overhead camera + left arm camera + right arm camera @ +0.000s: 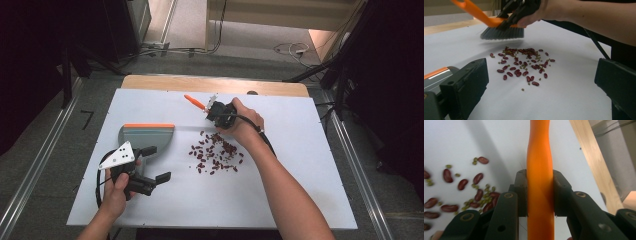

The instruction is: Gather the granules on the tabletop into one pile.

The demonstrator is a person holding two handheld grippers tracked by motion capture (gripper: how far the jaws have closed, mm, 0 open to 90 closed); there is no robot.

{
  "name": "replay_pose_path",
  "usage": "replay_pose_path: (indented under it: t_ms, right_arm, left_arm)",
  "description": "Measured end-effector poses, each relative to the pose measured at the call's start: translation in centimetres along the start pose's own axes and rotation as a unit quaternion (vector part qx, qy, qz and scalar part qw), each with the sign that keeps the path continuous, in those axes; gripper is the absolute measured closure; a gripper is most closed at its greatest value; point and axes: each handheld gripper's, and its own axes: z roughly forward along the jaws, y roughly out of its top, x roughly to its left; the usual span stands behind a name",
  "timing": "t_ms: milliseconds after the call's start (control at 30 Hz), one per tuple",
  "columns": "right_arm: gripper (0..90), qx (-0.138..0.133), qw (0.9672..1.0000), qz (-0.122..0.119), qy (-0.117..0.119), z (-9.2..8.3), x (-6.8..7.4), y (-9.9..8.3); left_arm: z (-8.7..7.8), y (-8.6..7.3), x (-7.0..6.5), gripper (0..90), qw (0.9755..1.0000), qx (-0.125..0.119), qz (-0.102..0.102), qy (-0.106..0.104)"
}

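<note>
1. So the job in hand looks like sweeping the spilled beans (216,154) into the dustpan (146,137). The right claw (539,195) is pinching the brush (502,32) by its orange handle, pads pressed on both sides of it, with the bristles hanging just above the far edge of the pile.
2. The beans, red ones with small green ones mixed in, sit mid-table (300,200). The dustpan lies well to the left of them, orange lip on its far side.
3. The left claw (156,164) is spread wide and holds nothing, sitting near the dustpan's near edge. I'd get it onto the pan first, or the pan will likely skate away when the beans hit it.
4. For a good sweep: drop the bristles flat on the table behind the far-right side of the pile, then drag left in short, light strokes. Hard flicks would probably scatter the small green ones.
5. I'd keep the handle from twisting in the pinch. It's smooth plastic, so a sideways load could roll it.
6. The pan's mouth should face the pile before anything gets pushed. From the high view I can't tell for sure which side is open.
7. Writing or brands: none I can read anywhere, not on the brush, the dustpan, or the claws.
</note>
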Motion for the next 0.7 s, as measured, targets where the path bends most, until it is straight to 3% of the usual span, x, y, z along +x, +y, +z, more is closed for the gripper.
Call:
replay_pose_path:
  t_ms: [100, 167, 333, 367, 467, 500, 600, 700]
  right_arm:
    - [69.0, 0.005, 0.9998, -0.019, -0.001, 0.8, 0.4, 0.3]
    - [69.0, 0.006, 0.9998, 0.003, 0.016, 1.2, 1.0, 0.7]
    - [68.8, 0.012, 0.9994, -0.017, 0.028, 1.2, 2.0, 0.8]
    - [68.7, 0.01, 0.9989, -0.022, 0.041, 1.0, 2.1, 0.7]
    - [68.5, 0.004, 0.9983, -0.015, 0.057, 0.8, 2.3, 0.6]
    - [68.1, 0.004, 0.9971, -0.032, 0.068, 0.6, 2.8, 0.6]
    - [67.6, 0.004, 0.9956, -0.051, 0.079, 0.2, 3.6, 0.3]
    - [67.4, 0.004, 0.9946, -0.057, 0.087, 0.0, 4.0, 0.0]
  left_arm:
    - [-0.1, 0.0, 0.1, 0.0, 1.0, -0.003, 0.001, 0.001]
    - [-0.1, 0.0, 0.0, 0.0, 1.0, -0.001, 0.004, 0.005]
    - [-0.1, 0.1, -0.1, 0.0, 0.9999, 0.001, 0.012, 0.005]
    - [-0.1, 0.1, -0.1, 0.0, 0.9999, -0.002, 0.012, 0.004]
    - [-0.3, 0.2, 0.0, 0.0, 0.9999, -0.004, 0.011, 0.006]
    - [-0.3, 0.2, 0.0, 0.0, 0.9999, -0.003, 0.012, 0.006]
    - [-0.4, 0.2, 0.1, 0.0, 0.9999, -0.003, 0.01, 0.008]
    - [-0.4, 0.1, 0.2, 0.0, 0.9999, -0.002, 0.01, 0.008]
